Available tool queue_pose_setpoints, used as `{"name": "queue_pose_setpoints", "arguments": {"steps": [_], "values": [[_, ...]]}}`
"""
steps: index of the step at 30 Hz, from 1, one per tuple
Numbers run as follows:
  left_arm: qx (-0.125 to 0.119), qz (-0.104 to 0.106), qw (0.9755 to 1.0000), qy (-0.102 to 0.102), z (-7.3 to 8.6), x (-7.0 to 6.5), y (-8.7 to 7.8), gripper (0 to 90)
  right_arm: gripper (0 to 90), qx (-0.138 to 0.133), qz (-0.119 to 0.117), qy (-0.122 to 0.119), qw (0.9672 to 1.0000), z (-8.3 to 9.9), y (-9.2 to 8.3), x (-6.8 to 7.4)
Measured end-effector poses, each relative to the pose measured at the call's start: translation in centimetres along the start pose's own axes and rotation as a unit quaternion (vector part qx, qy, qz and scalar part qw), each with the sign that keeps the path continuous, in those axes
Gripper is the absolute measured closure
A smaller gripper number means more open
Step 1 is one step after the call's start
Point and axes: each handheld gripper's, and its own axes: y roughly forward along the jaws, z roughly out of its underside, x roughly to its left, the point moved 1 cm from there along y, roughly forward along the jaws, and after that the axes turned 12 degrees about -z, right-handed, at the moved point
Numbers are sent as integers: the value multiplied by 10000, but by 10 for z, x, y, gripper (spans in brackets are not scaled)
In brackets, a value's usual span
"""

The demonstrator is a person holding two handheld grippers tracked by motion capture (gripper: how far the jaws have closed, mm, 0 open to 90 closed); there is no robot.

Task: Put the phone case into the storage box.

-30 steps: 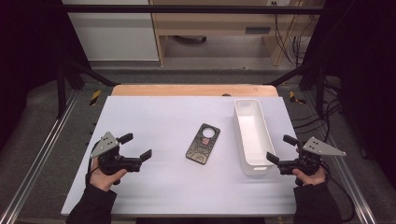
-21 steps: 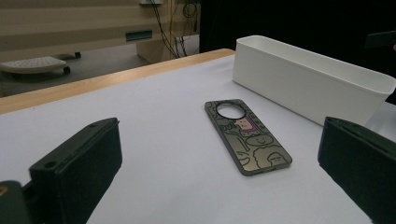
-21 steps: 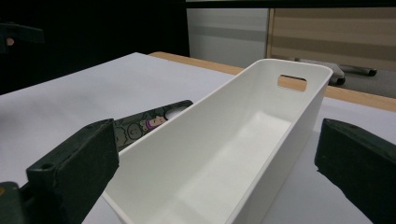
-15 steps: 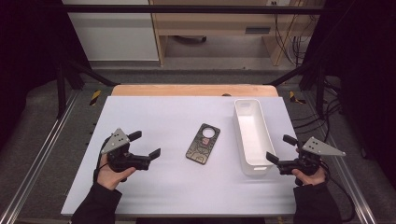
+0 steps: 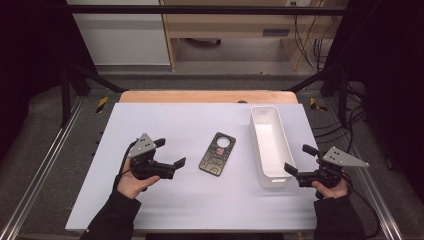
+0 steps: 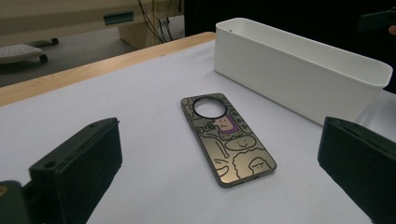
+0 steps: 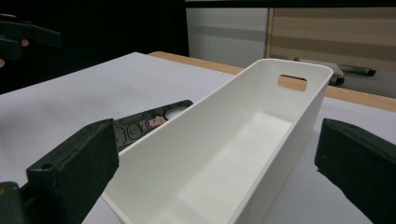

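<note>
A phone case (image 5: 218, 154) with a cartoon print and a round camera hole lies flat near the table's middle. My left gripper (image 5: 170, 152) stands open just to its left, jaws pointing at it and holding nothing. In the left gripper view the phone case (image 6: 226, 137) lies between and beyond the wide-apart jaws of that gripper (image 6: 217, 158). My right gripper (image 5: 297, 158) is open at the near end of a long white bin (image 5: 270, 142). In the right gripper view the empty bin (image 7: 261, 121) lies ahead of this gripper (image 7: 215, 158), with the phone case (image 7: 149, 119) at its left.
The white table top (image 5: 150, 120) has a wooden strip (image 5: 205, 96) along its far edge. The bin (image 6: 289, 79) stands lengthwise to the right of the phone case. Metal frame rails (image 5: 45, 165) run along both sides of the table.
My left gripper has moved to the right, closer to the phone case, still open. The right gripper, the bin and the phone case have stayed where they were.
</note>
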Motion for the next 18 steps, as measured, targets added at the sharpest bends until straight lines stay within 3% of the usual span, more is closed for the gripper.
{"name": "queue_pose_setpoints", "arguments": {"steps": [18], "values": [[267, 143, 9994, 192, -16, -27, 39, 0, 4, -4, -18, -4, 10000, 0, 0, 0]]}}
